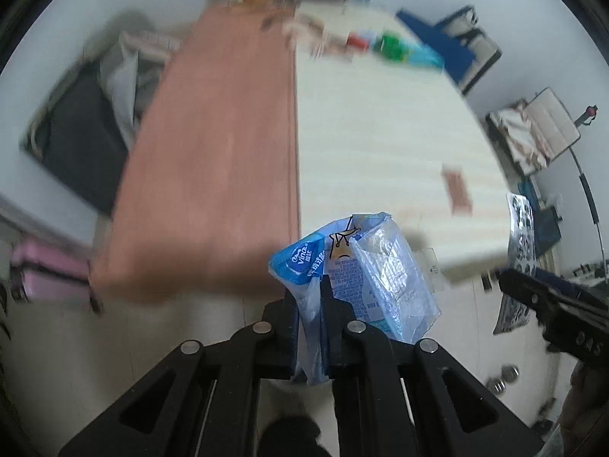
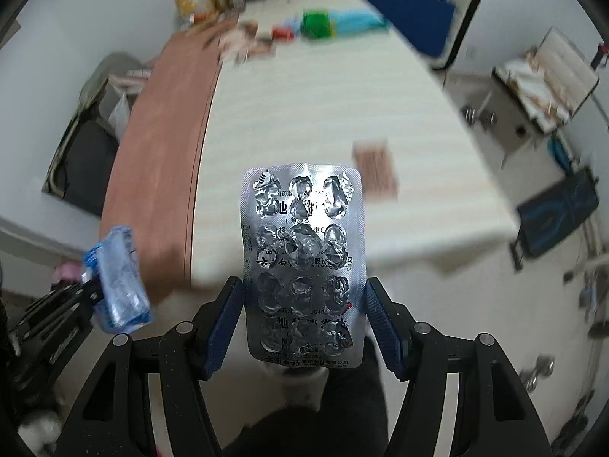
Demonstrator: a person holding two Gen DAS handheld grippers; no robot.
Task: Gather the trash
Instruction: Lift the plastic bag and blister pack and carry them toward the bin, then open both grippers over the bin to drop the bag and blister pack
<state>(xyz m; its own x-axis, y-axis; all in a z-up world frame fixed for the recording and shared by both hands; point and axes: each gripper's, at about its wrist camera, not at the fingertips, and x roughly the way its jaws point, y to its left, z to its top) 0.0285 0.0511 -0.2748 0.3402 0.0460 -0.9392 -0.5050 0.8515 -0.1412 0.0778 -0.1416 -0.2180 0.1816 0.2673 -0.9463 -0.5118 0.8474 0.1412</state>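
My left gripper (image 1: 310, 304) is shut on a crumpled blue and clear plastic tissue wrapper (image 1: 365, 270), held in the air off the near end of the table. The wrapper also shows at the left of the right wrist view (image 2: 118, 278). My right gripper (image 2: 304, 304) is shut on an empty silver pill blister pack (image 2: 302, 262), its edges between the two blue pads (image 2: 224, 323), held upright above the floor in front of the table. The right gripper's black body shows at the right of the left wrist view (image 1: 559, 308).
A long table with a cream top (image 2: 323, 106) and a reddish-brown strip (image 2: 160, 144) stretches ahead. A brown card (image 2: 375, 169) lies on it. Green, red and blue items (image 2: 316, 24) sit at the far end. Chairs (image 2: 548, 72) and dark bags (image 2: 555, 209) stand to the right.
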